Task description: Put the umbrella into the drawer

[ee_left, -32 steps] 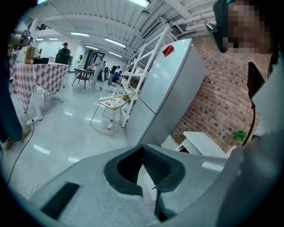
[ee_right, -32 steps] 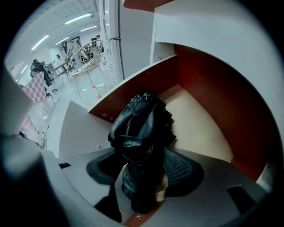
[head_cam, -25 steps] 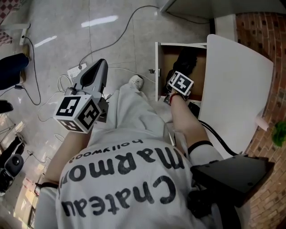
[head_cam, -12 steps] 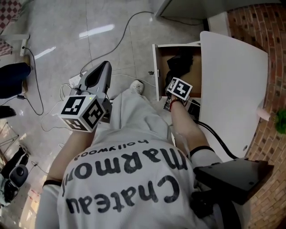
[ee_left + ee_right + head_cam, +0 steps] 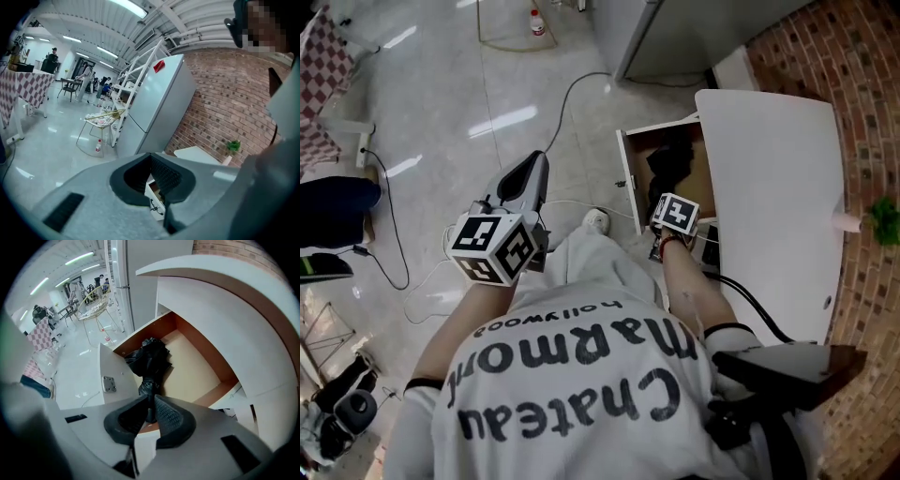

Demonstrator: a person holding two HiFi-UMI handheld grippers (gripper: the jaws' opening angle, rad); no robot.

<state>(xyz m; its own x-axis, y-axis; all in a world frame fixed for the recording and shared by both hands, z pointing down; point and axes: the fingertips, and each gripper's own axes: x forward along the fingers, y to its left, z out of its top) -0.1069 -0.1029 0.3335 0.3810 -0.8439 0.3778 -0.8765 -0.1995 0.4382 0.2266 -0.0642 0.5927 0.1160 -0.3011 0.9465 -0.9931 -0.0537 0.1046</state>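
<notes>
Right gripper [image 5: 150, 398]: the jaws have just been closing and are now brought almost together, with only a thin slit between the tips. Nothing is judged to be pinched. The umbrella [image 5: 149, 363] is seen through the slit, but it lies beyond the tips, down on the floor of the drawer [image 5: 201, 366]. The gripper is pointed steeply down over the drawer's near edge, which is read as clear of the load with the drop in its sight.

Left gripper [image 5: 150, 155]: the jaws are pressed together with nothing between them. It is held out over the floor [image 5: 487, 112], well to the side of the drawer. It is not needed for this step, so it is parked out of the way.

Umbrella: black, folded, canopy bunched. It is laid lengthwise in the drawer, nearer the drawer front [image 5: 628, 178] than the table side. Whether the front is touched cannot be told. Nothing is seen sticking over the rim, so it is judged low enough for the drawer to be shut over it.

Drawer: pulled out from under the white table top [image 5: 778, 187], which leaves it open from above for a straight drop. Placement is judged done, and only the push-in is judged outstanding, if that is wanted.
</notes>
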